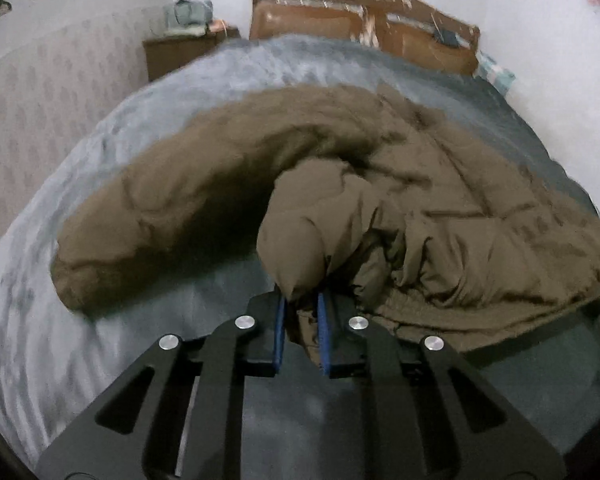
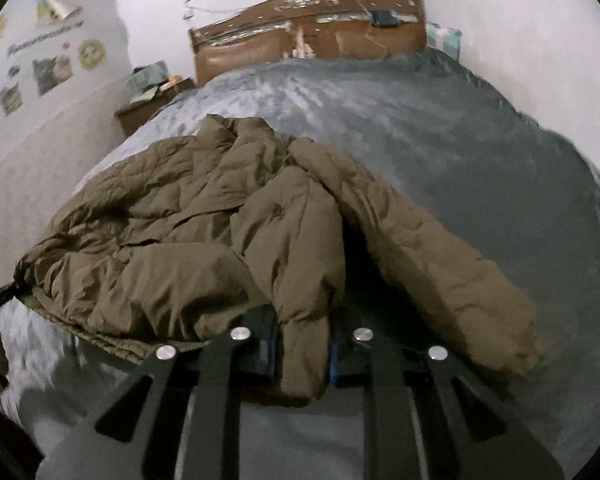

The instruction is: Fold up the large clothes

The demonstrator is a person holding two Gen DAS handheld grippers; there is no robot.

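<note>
STAGE: early, we see no fold made | left gripper (image 1: 301, 322): clamped on jacket (image 1: 380, 184) hem | right gripper (image 2: 302, 354): clamped on hem | LEFT: jacket beyond fingertips lies rumpled, all folds remain

Olive-brown puffer jacket (image 2: 204, 240) lies crumpled, apparently sleeves outspread, on bed.

No legible text, only blurred wall lettering (image 2: 44, 38).
</note>
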